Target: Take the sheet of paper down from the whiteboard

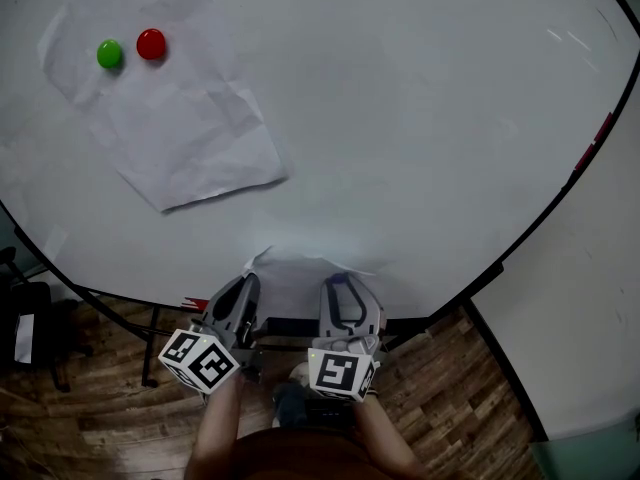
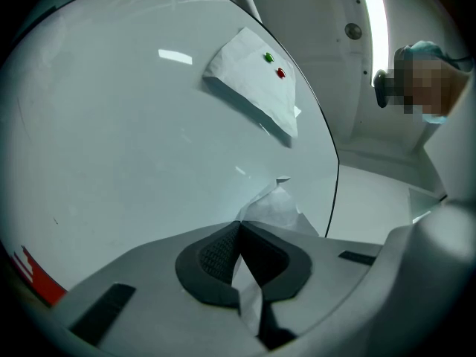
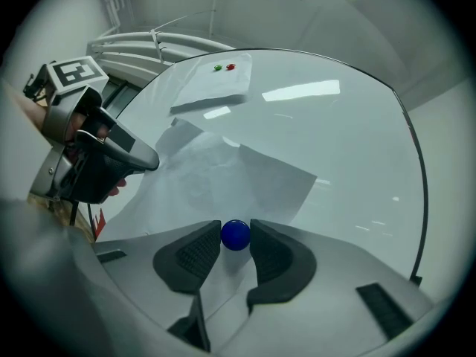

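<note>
Paper sheet (image 2: 279, 207) in left tool (image 2: 238, 230)

Dim, cool light, glare streaks on whiteboard (image 3: 335, 147) (fisheye-warped edges)

**Centre and right:** the glossy white whiteboard (image 1: 430, 118) is bare, giving open passage.

**Upper left:** a crumpled white paper sheet (image 1: 190, 138) lies under a green round magnet (image 1: 109, 54) and a red round magnet (image 1: 151, 43).

**Lower edge:** the left gripper (image 1: 250, 283) clamps a second white paper sheet (image 1: 300, 268). The right gripper (image 1: 338, 286) is closed on a blue round magnet (image 3: 236, 234). Only a narrow gap separates the two grippers.
</note>
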### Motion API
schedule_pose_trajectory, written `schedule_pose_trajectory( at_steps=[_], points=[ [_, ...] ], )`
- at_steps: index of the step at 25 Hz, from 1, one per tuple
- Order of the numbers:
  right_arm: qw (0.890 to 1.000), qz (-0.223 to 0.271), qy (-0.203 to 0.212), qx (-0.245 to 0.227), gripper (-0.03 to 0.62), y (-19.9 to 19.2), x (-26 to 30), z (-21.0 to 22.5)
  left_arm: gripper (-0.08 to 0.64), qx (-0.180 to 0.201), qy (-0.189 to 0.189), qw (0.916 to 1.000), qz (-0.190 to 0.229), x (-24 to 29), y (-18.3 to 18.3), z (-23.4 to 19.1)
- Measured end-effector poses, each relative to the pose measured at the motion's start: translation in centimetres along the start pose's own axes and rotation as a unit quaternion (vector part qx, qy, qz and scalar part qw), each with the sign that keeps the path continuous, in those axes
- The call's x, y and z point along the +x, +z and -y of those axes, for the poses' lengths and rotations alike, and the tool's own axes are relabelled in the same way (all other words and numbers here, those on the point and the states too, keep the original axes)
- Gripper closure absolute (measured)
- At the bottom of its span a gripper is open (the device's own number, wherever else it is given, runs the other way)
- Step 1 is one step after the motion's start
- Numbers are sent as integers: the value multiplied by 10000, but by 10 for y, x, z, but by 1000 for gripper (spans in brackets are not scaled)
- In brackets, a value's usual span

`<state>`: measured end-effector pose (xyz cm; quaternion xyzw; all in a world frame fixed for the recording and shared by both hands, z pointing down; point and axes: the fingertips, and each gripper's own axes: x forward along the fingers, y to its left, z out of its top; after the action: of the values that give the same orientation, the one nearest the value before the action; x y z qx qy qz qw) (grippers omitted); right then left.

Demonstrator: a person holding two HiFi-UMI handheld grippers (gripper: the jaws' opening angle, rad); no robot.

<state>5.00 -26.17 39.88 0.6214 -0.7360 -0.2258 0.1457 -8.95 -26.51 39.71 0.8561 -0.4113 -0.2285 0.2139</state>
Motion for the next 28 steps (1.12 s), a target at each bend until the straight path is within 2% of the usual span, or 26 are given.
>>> schedule_pose_trajectory(
  at_steps=[13, 17, 28],
  points=[
    [9999, -9, 103, 84, 457, -1, -4, -2, 535, -7, 204, 9996, 206, -17, 12, -7],
    [9999, -2, 70, 144, 457, -1, -4, 3, 535, 124, 268, 9990, 324, -20, 22, -7],
    [9997, -5, -1, 238, 457, -6, -1, 11, 535, 84, 323, 9985, 444, -20, 31, -12]
  ],
)
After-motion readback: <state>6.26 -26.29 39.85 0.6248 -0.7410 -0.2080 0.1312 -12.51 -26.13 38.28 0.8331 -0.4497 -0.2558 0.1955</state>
